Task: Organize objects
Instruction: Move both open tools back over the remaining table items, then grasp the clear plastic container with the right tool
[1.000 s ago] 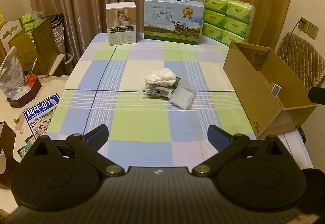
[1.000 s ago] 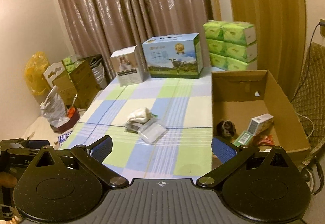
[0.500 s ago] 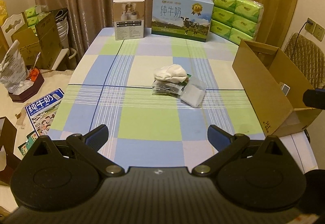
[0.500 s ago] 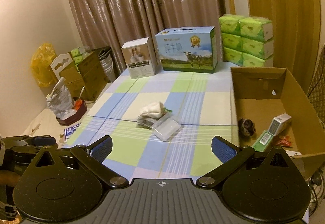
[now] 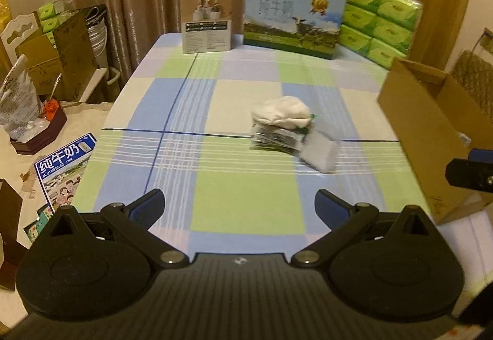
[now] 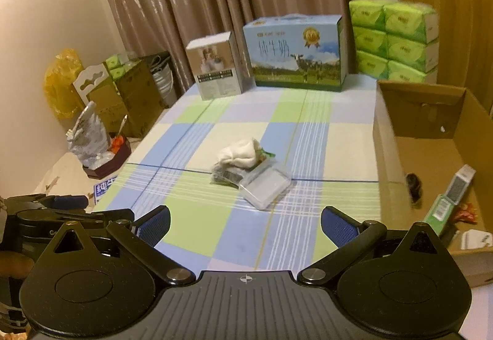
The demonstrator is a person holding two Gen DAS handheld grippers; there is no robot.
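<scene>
A small heap lies mid-table: a white cloth bundle (image 5: 280, 114) on top of a dark printed packet (image 5: 274, 141), with a clear plastic case (image 5: 319, 153) at its right. The same cloth bundle (image 6: 238, 152) and clear case (image 6: 265, 187) show in the right wrist view. An open cardboard box (image 6: 431, 155) stands at the table's right edge, holding a dark round object (image 6: 413, 184), a green-and-white carton (image 6: 453, 196) and small wrappers. My left gripper (image 5: 238, 206) is open above the near table edge, well short of the heap. My right gripper (image 6: 245, 224) is open too, holding nothing.
At the back of the checked tablecloth (image 5: 215, 186) stand a beige product box (image 5: 206, 21), a blue milk carton case (image 5: 292, 16) and stacked green tissue packs (image 5: 380, 22). Left of the table are cardboard boxes (image 5: 58, 53), a wooden tray with a foil bag (image 5: 27, 124) and a leaflet (image 5: 61, 167).
Both cameras have drifted: the heap now sits further right in the left wrist view and nearer centre in the right wrist view. Nothing on the table has moved; both grippers have stayed open.
</scene>
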